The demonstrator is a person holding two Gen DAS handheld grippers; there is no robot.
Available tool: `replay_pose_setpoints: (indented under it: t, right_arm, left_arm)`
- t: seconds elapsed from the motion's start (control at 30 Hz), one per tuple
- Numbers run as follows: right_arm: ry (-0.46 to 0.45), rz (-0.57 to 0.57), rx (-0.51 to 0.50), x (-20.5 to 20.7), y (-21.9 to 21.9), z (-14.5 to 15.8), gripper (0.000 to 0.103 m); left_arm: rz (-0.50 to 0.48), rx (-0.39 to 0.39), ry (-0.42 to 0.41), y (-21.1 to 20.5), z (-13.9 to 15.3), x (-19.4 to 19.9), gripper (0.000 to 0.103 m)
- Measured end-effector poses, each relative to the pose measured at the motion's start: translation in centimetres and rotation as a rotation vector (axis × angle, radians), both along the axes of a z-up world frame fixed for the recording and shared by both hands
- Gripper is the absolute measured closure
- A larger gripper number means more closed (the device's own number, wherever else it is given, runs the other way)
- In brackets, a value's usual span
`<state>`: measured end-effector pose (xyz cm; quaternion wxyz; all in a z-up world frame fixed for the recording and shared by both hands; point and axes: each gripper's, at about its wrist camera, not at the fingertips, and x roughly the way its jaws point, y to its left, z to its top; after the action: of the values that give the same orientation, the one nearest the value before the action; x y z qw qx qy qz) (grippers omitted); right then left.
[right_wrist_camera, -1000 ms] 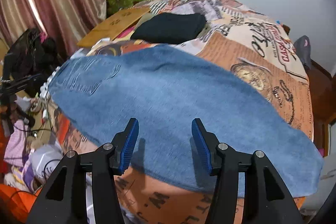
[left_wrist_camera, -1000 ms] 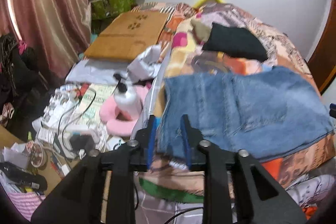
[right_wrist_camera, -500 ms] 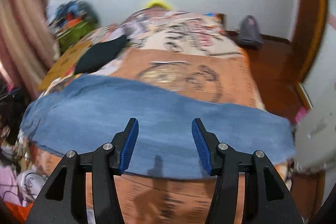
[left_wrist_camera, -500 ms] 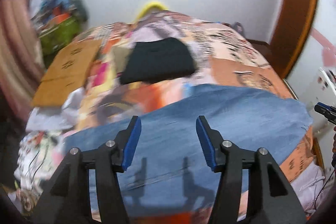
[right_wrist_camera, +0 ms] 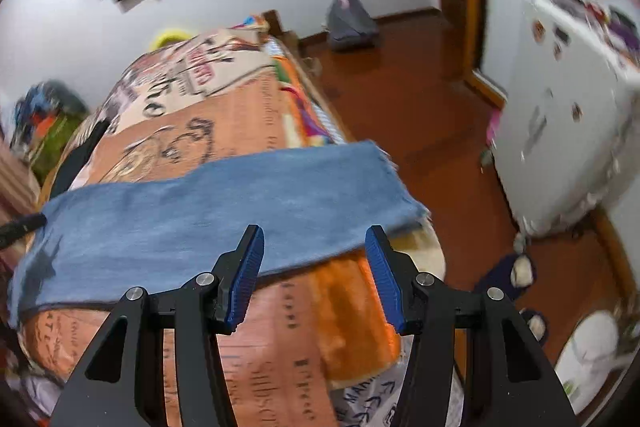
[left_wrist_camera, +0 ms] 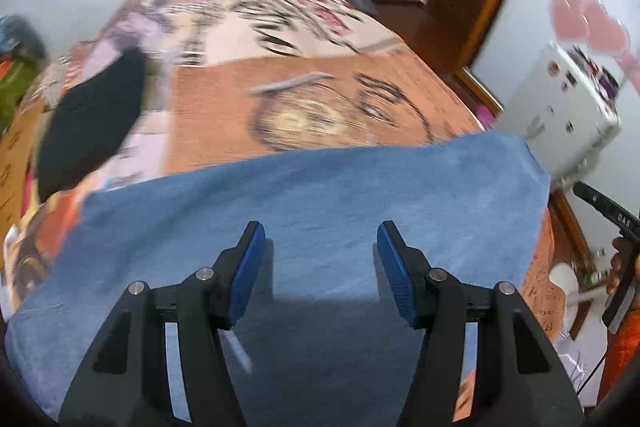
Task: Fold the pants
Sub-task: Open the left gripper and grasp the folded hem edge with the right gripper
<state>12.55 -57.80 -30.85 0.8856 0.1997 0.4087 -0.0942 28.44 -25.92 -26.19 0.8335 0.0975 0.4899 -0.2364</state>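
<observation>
Blue denim pants (left_wrist_camera: 312,195) lie flat across the near part of the bed, folded lengthwise, the leg ends reaching the bed's right edge (right_wrist_camera: 360,179). My left gripper (left_wrist_camera: 320,259) is open and empty, hovering over the pants' middle. My right gripper (right_wrist_camera: 314,267) is open and empty, over the pants' near edge close to the leg ends. The right gripper's body also shows at the right edge of the left wrist view (left_wrist_camera: 612,211).
The bed has an orange printed blanket (left_wrist_camera: 304,99). A black folded garment (left_wrist_camera: 92,123) lies at its far left. A white fridge (right_wrist_camera: 568,131) stands on the right past the wooden floor (right_wrist_camera: 432,131). Slippers (right_wrist_camera: 520,271) lie on the floor by the bed.
Both grippers swung to the right along the pants, from the waist end toward the leg ends. The left gripper, nearly shut at the waist edge a second ago, is now open.
</observation>
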Motion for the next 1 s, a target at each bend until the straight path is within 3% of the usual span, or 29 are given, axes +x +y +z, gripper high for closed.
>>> replay_pose_setpoints:
  t: [0.1, 0.27, 0.77, 0.83, 0.9, 1.0]
  right_arm:
    - [0.001, -0.035, 0.066, -0.3, -1.1, -1.2, 0.054]
    - [0.011, -0.069, 0.138, 0.3, -2.0, -3.3, 0.052]
    - [-0.039, -0.215, 0.463, 1.8, -5.6, -9.7, 0.041]
    - [-0.050, -0.226, 0.473, 2.1, -5.9, -9.8, 0.044]
    - [-0.057, -0.225, 0.454, 2.4, -5.8, -9.5, 0.053]
    - [-0.072, -0.221, 0.419, 2.8, -6.0, -9.0, 0.075]
  left_arm:
    - [-0.044, 0.018, 0.026, -3.1, -1.4, -0.2, 0.044]
    - [-0.080, 0.055, 0.003, -6.2, -2.0, -0.9, 0.040]
    - [-0.097, 0.125, -0.024, -9.4, -3.3, -1.5, 0.024]
    - [-0.093, 0.122, -0.024, -9.5, -3.3, -1.5, 0.023]
    - [-0.093, 0.123, -0.025, -9.6, -3.3, -1.6, 0.023]
    - [-0.091, 0.115, -0.024, -9.5, -3.3, -1.6, 0.023]
